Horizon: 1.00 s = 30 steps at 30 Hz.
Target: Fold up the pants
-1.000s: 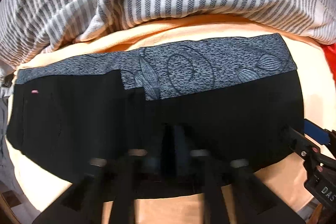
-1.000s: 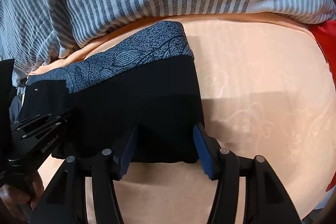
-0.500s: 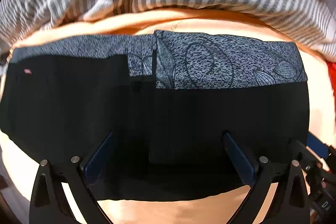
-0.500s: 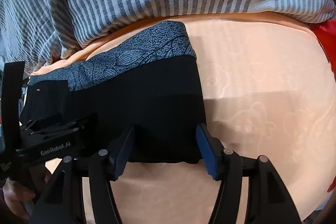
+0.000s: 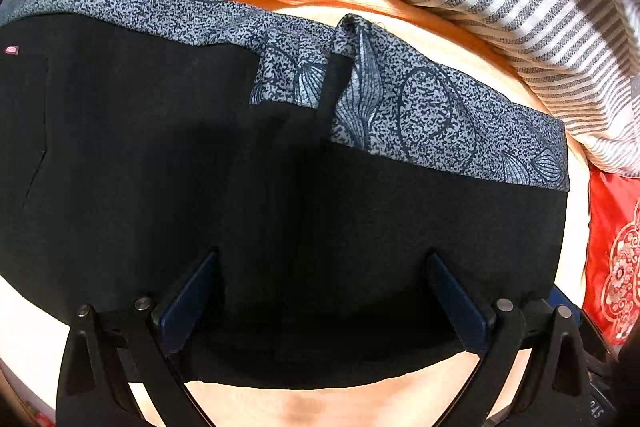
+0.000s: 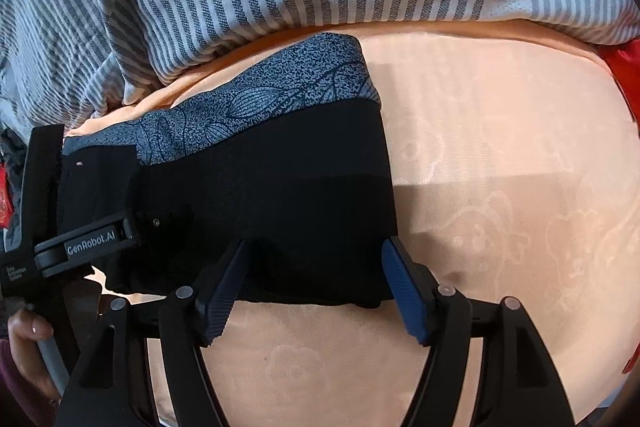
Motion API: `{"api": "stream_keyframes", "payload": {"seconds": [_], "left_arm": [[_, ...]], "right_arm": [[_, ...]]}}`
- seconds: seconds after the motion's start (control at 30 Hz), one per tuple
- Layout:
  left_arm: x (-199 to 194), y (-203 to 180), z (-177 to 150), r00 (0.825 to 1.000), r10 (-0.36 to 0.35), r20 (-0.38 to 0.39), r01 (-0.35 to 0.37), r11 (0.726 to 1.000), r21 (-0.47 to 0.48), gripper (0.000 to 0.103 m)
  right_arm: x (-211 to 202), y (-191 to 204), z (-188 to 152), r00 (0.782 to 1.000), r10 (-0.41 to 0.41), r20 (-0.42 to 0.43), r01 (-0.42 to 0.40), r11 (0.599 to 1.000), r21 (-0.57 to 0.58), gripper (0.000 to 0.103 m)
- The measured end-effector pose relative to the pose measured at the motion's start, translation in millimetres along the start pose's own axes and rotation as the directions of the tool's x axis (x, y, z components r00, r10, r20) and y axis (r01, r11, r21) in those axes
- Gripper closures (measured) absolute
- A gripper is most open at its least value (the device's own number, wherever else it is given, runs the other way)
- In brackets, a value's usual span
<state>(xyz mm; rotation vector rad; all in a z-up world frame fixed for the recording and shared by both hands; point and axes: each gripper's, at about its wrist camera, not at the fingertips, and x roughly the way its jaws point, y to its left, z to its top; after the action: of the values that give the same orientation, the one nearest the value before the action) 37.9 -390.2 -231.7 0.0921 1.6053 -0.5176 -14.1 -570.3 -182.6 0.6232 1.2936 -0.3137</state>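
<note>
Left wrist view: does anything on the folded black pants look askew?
Yes. The grey patterned waistband is bunched where the layers overlap: one corner sticks up in a small peak and the bands sit stepped rather than aligned on the black pants.

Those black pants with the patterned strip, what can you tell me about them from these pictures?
The pants are black, matte, soft-looking fabric with a speckled grey-blue band printed with dark leaf and circle outlines along the far edge. A tiny pink tag sits near the left end. They lie flat on a peach bedsheet, partly folded, one layer overlapping another near the middle. Both grippers, left and right, hover with open jaws at the near edge, gripping nothing.
</note>
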Motion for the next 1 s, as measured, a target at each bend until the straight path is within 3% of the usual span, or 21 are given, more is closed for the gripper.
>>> {"api": "stream_keyframes", "payload": {"seconds": [0.1, 0.17, 0.23, 0.33, 0.5, 0.77, 1.0], "left_arm": [[1.3, 10.0, 12.1, 0.999, 0.036, -0.013, -0.036, 0.999, -0.033, 0.0], [-7.9, -4.0, 13.3, 0.993, 0.115, 0.025, -0.114, 0.993, -0.03, 0.0], [-20.1, -20.6, 5.0, 0.968, 0.233, 0.091, -0.235, 0.972, 0.017, 0.0], [-35.9, -36.0, -7.6, 0.946, 0.291, 0.142, -0.302, 0.951, 0.061, 0.0], [-61.5, -44.5, -24.1, 0.934, 0.31, 0.175, -0.323, 0.945, 0.049, 0.0], [-78.6, -6.6, -28.0, 0.922, 0.336, 0.192, -0.346, 0.938, 0.021, 0.0], [-88.8, 47.7, -29.2, 0.936, 0.309, 0.167, -0.315, 0.949, 0.01, 0.0]], "right_arm": [[-8.6, -7.8, -0.6, 0.999, 0.034, -0.011, -0.034, 0.999, 0.027, 0.03], [-15.4, -14.3, -3.5, 0.999, 0.053, -0.013, -0.053, 0.998, 0.042, 0.03], [-22.0, -20.6, -7.9, 0.998, 0.053, -0.018, -0.052, 0.997, 0.053, 0.03], [-32.4, -28.9, -14.9, 0.998, 0.059, -0.032, -0.057, 0.996, 0.069, 0.03], [-46.4, -26.8, -20.8, 0.996, 0.065, -0.054, -0.063, 0.998, 0.029, 0.024], [-50.2, 7.5, -18.1, 0.998, 0.037, -0.043, -0.037, 0.999, -0.002, 0.024], [-35.0, 69.3, -27.9, 0.999, 0.012, -0.051, -0.013, 1.0, -0.015, 0.024]]}}
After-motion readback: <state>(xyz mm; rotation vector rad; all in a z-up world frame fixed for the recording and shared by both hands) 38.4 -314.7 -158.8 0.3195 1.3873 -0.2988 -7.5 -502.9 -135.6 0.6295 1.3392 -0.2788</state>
